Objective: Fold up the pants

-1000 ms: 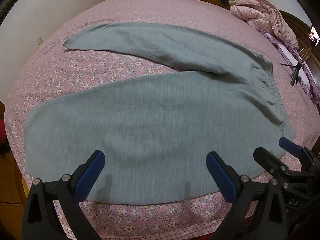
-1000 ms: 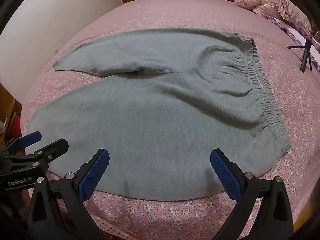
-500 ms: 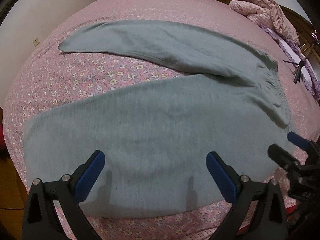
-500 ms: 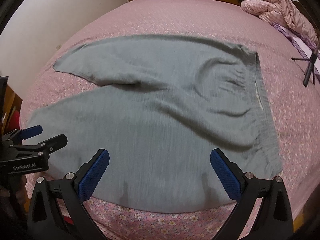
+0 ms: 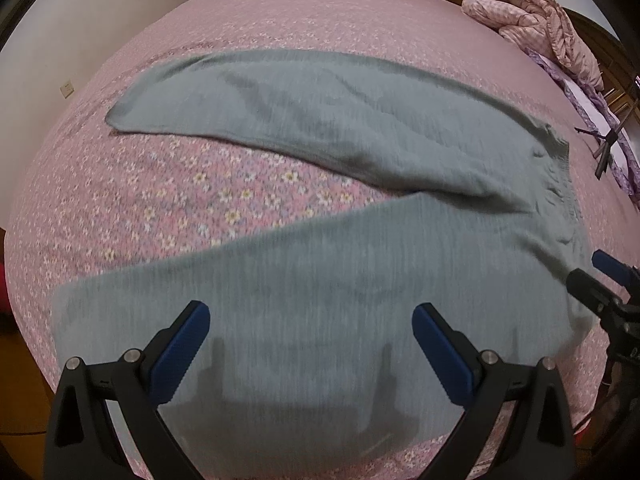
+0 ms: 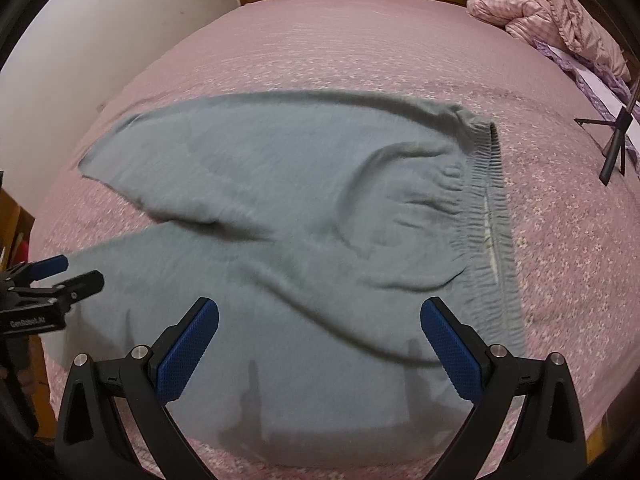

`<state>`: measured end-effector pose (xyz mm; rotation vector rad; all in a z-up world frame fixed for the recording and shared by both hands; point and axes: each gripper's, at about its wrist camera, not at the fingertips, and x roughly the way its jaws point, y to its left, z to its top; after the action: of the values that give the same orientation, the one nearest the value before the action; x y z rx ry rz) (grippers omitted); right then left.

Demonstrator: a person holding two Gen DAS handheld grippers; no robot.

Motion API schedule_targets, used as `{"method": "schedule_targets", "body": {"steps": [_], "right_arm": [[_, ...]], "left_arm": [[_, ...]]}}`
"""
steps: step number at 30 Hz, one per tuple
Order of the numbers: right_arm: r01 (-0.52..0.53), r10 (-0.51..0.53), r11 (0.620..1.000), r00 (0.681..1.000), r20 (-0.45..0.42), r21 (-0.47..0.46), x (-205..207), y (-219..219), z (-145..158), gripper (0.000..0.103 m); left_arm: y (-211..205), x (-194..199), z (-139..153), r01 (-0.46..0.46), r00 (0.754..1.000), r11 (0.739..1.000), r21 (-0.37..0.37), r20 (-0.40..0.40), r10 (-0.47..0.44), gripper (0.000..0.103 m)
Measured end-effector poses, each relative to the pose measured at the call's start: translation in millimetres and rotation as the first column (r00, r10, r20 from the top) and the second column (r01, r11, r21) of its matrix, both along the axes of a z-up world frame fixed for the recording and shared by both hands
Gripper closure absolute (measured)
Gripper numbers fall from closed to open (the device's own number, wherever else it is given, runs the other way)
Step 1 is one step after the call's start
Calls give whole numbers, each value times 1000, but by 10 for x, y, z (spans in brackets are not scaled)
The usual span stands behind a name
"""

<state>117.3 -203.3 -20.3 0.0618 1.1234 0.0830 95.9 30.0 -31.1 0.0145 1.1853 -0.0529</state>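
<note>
Grey pants point(image 5: 320, 272) lie spread flat on the pink floral bed, legs splayed in a V toward the left, elastic waistband point(image 6: 490, 216) at the right. My left gripper point(image 5: 308, 344) hangs open over the near leg, close to the bed's front edge, nothing between its blue pads. My right gripper point(image 6: 320, 340) is open too, above the near leg by the waistband corner. Each gripper shows at the edge of the other's view: the right gripper point(image 5: 600, 276), the left gripper point(image 6: 60, 276). Shadows of the fingers fall on the cloth.
A bunched pink quilt point(image 5: 532, 36) lies at the far right of the bed point(image 5: 280, 40). A small black tripod point(image 6: 618, 140) stands on the right side. White wall is at the left, wooden panelling behind, and the floor drops off at the near left edge.
Both grippers have come forward and lower over the near leg; the pants' near edge now reaches under the fingers. The cloth lies as before. Both stay open.
</note>
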Motion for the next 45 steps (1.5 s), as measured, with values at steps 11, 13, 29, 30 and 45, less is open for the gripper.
{"method": "schedule_targets", "body": {"steps": [11, 13, 29, 30, 45], "right_arm": [[40, -41, 999, 999, -14, -34, 389, -374, 59, 0], [39, -40, 999, 999, -31, -27, 493, -454, 61, 0], [19, -27, 995, 996, -81, -97, 1422, -823, -20, 0], [16, -24, 995, 996, -81, -102, 1468, -830, -31, 0], [-3, -22, 993, 978, -208, -116, 2176, -1049, -644, 0]], "left_arm": [[-104, 504, 124, 45, 999, 999, -13, -6, -45, 0], [-117, 608, 136, 57, 998, 998, -5, -6, -57, 0], [-176, 1868, 45, 168, 986, 981, 96, -9, -168, 0], [-169, 1940, 18, 176, 984, 980, 88, -17, -175, 0], [-251, 2862, -263, 413, 909, 908, 72, -102, -405, 0]]}}
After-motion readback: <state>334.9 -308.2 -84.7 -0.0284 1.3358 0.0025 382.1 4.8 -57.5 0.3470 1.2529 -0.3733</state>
